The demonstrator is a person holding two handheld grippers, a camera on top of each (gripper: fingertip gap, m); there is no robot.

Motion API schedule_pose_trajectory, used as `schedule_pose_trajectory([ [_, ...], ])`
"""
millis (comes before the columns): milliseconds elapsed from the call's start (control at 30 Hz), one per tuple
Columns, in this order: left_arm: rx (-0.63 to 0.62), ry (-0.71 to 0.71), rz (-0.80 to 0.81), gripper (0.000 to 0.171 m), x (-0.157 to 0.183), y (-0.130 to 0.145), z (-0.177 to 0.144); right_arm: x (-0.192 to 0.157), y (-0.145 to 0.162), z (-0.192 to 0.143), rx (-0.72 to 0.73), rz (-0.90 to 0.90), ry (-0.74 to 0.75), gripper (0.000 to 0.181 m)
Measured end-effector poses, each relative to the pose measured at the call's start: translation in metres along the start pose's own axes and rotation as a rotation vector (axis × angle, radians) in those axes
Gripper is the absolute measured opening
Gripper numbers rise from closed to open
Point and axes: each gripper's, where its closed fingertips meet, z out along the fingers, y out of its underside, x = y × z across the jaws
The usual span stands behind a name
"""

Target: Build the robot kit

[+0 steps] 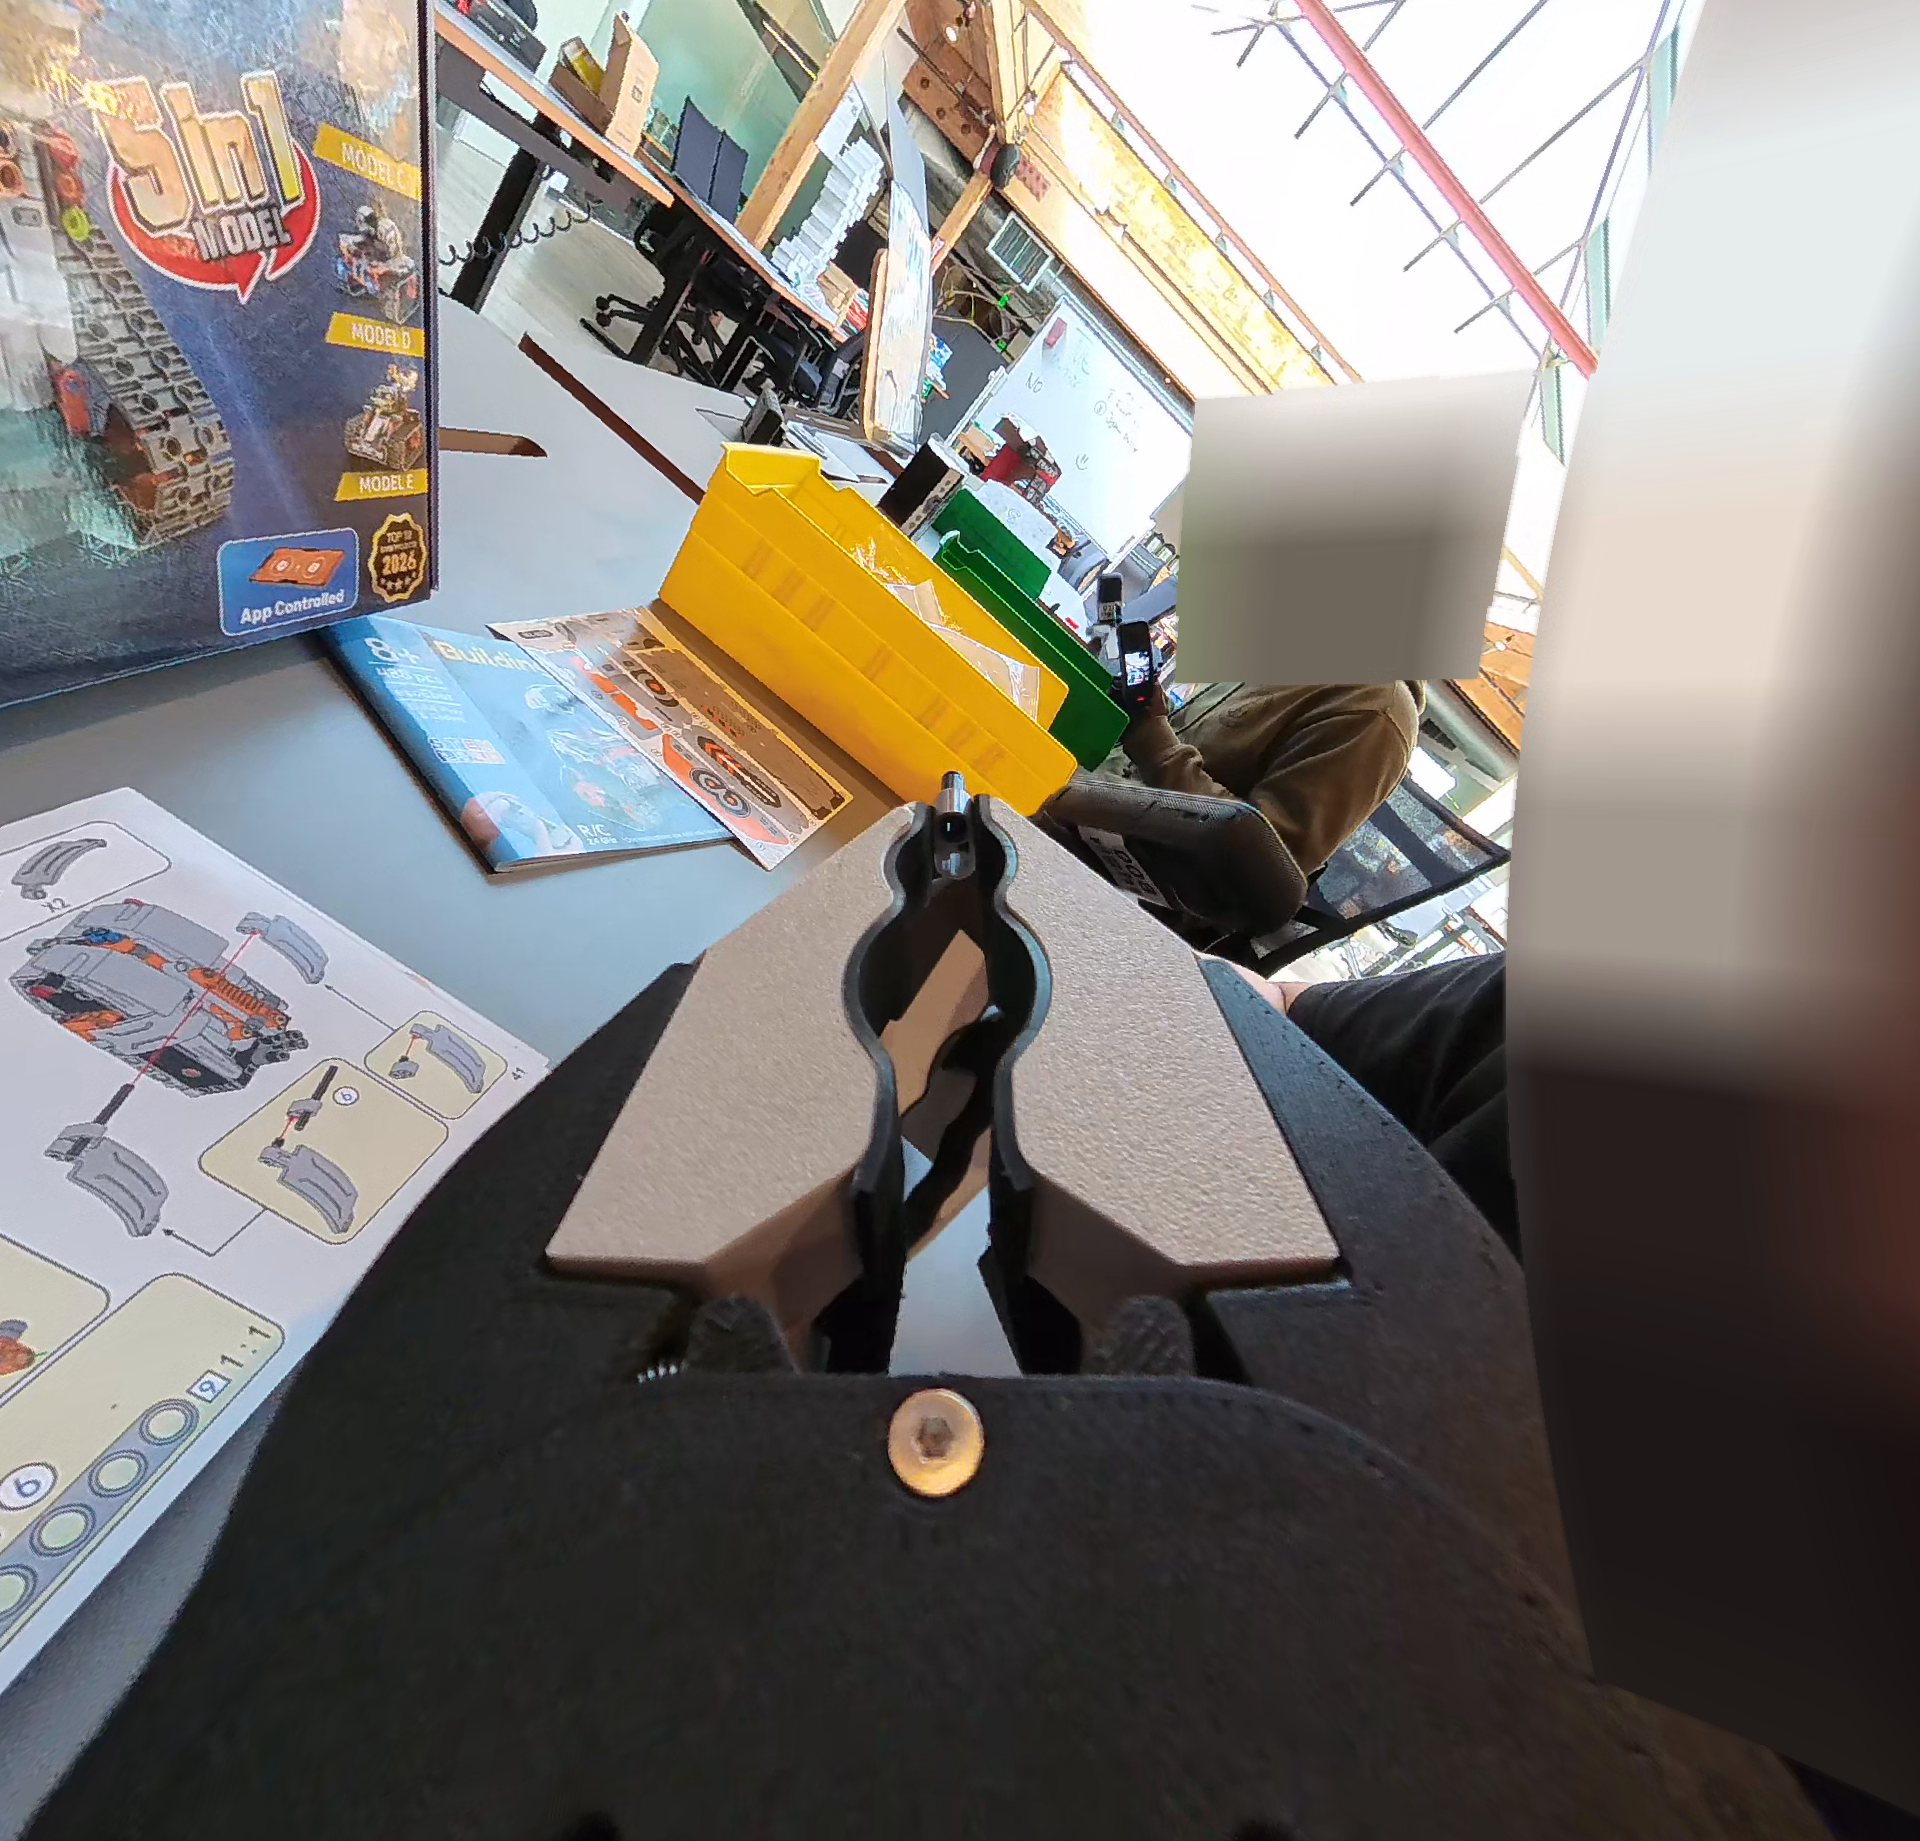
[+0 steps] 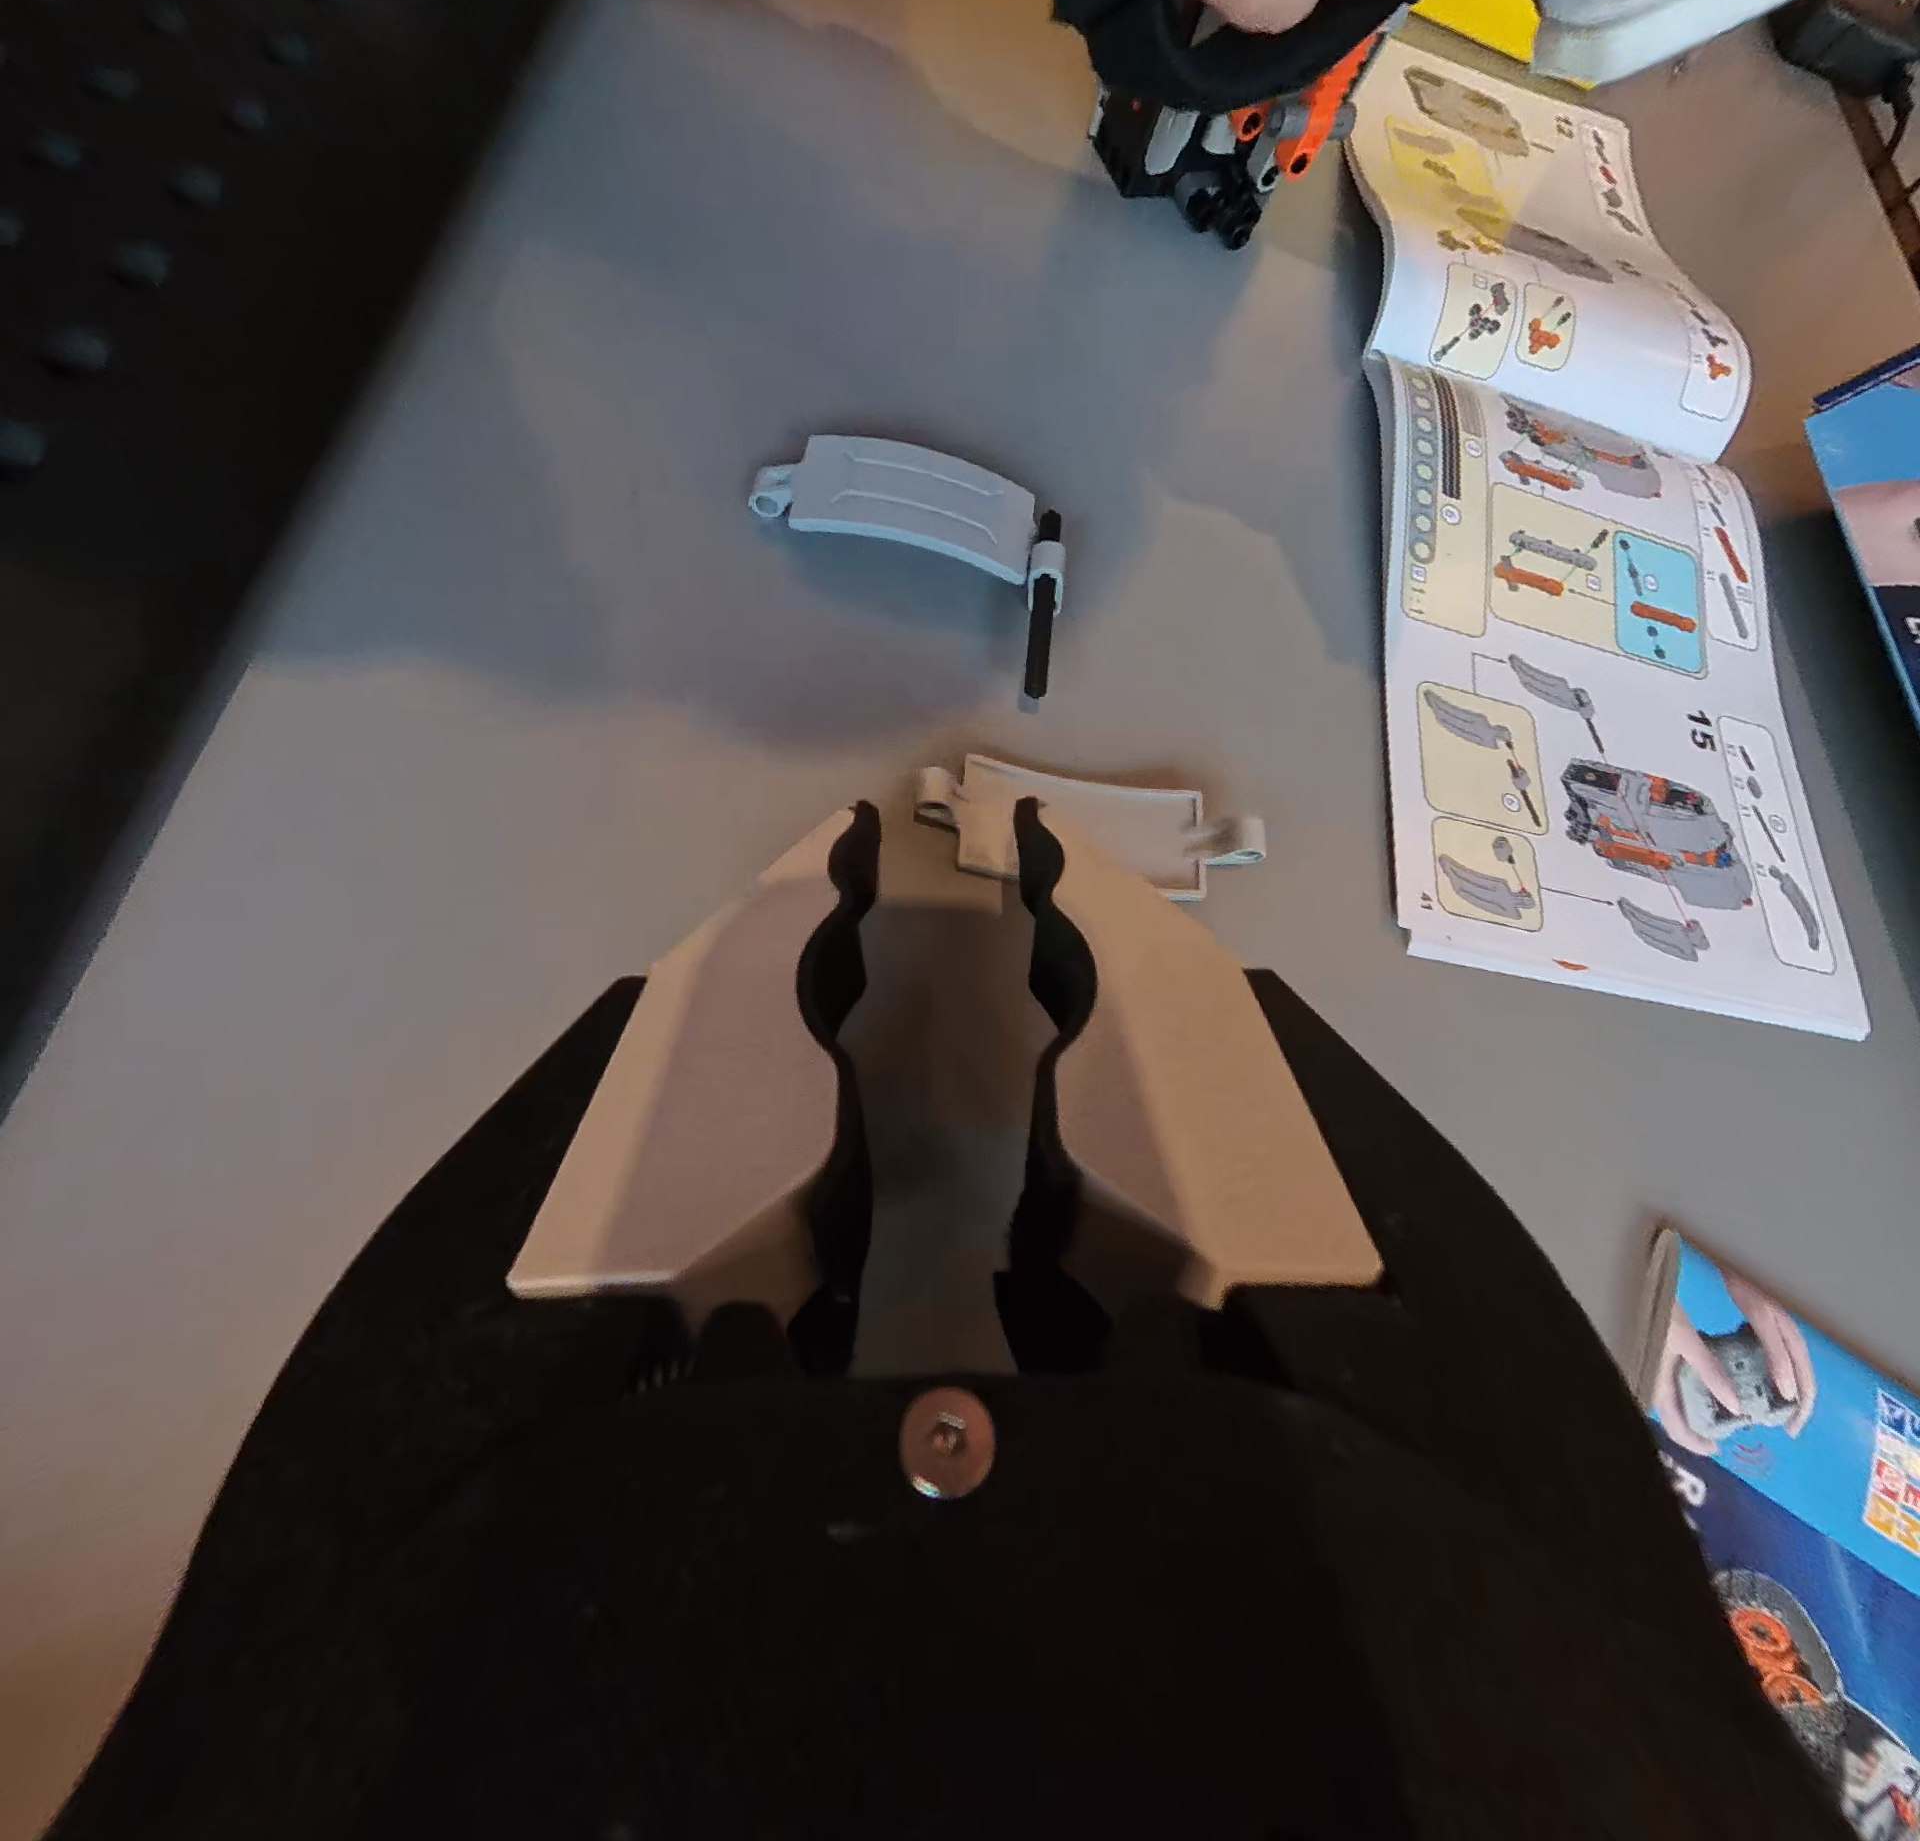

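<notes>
Behind the right tool (image 2: pixel 945 812), a half-hidden grey panel (image 2: pixel 1081 827).

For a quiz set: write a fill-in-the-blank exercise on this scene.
1. The left tongs are shut on a small ____.
2. The right tongs are ____, above a grey panel.
3. Next to the green bin stands a ____ bin.
4. The open booklet lies on the ____.

Missing: pin; open; yellow; table

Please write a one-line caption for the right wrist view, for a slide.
Open right gripper hovers at an upturned grey curved panel beside another panel with black axle and an open instruction booklet.
</notes>
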Motion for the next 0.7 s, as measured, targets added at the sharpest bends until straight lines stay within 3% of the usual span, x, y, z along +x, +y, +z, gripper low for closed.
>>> schedule_pose_trajectory([
  [700, -0.005, -0.003, 0.003, 0.004, 0.0000, 0.0007, 0.0000, 0.0012, -0.0012, 0.0032, -0.008, -0.011, 0.024, 0.016],
])
